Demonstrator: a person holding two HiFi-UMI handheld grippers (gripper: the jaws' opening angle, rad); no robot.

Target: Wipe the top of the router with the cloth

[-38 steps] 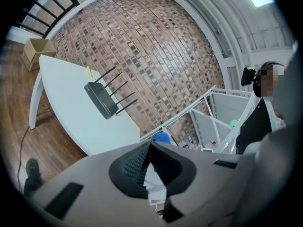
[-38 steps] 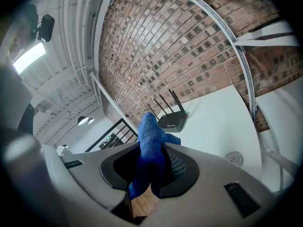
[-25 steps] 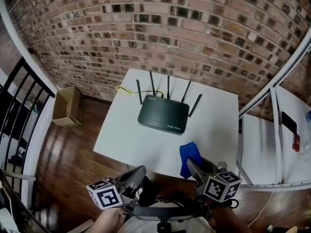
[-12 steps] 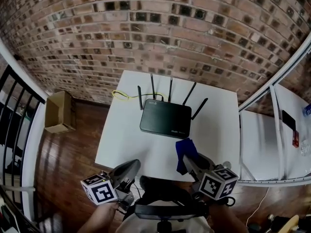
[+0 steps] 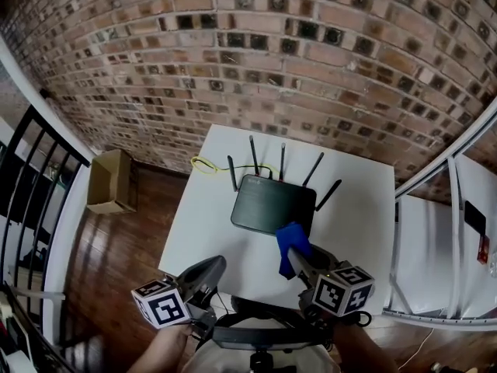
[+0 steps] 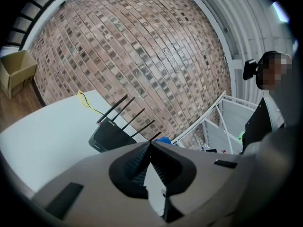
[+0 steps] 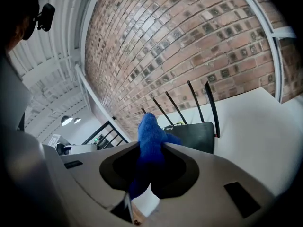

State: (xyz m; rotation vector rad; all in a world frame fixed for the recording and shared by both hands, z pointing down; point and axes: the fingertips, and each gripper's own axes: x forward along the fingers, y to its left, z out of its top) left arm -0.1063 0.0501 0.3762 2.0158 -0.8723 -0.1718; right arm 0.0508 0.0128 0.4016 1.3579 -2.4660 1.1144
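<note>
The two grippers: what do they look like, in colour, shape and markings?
The left gripper and the right gripper look alike. Each has a smooth grey moulded body that narrows to two curved jaws, lined inside with dark ribbed pads. Behind the jaws each carries a white cube printed with black square markers.

Head view looks down; all 3 show the router (image 5: 273, 204).
</note>
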